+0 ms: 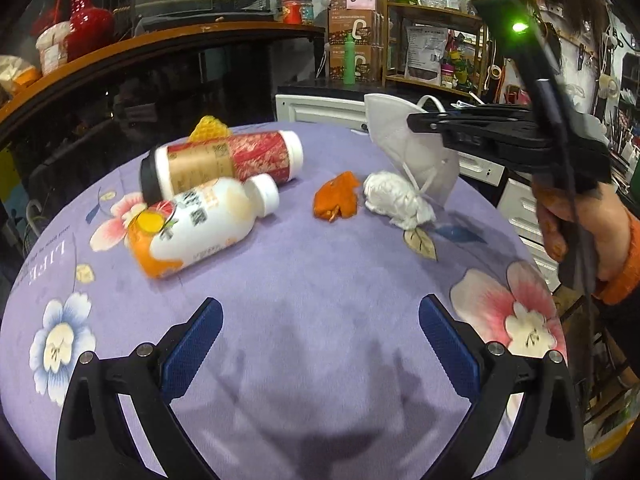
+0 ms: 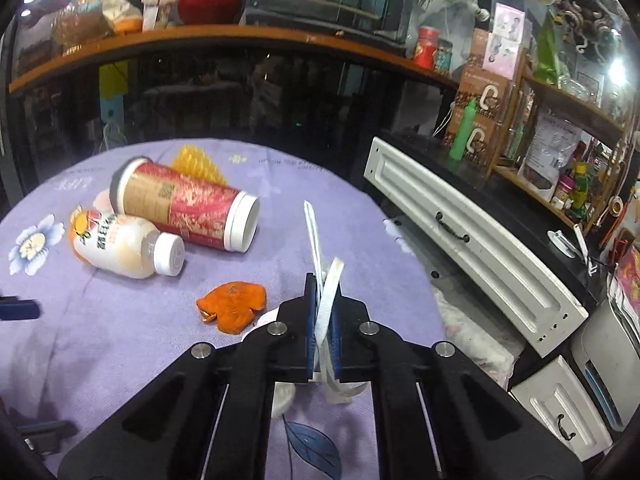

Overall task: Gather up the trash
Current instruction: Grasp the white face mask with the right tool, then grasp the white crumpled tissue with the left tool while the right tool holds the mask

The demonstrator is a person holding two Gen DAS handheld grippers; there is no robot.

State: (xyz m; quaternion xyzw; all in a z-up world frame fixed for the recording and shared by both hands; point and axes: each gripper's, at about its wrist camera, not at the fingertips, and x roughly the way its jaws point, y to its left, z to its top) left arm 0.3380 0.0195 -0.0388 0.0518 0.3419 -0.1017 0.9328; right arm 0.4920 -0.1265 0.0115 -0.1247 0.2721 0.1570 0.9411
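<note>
On the purple flowered tablecloth [image 1: 304, 280] lie a red and tan paper cup [image 1: 224, 160] on its side, a white and orange drink bottle [image 1: 200, 224], a piece of orange peel [image 1: 335, 197] and a crumpled white tissue [image 1: 396, 198]. My right gripper [image 2: 323, 304] is shut on a white face mask [image 1: 400, 144] and holds it above the table, over the tissue; in the right wrist view the mask [image 2: 320, 264] shows edge-on between the blue pads. My left gripper [image 1: 320, 332] is open and empty, low over the near part of the cloth.
A yellow honeycomb wrapper [image 1: 210, 127] lies behind the cup. White drawer panels [image 2: 472, 240] stand beyond the table's right edge. A dark glass counter [image 1: 160, 80] with a red vase [image 1: 86, 20] runs behind the table. Cluttered shelves [image 1: 432, 40] fill the back right.
</note>
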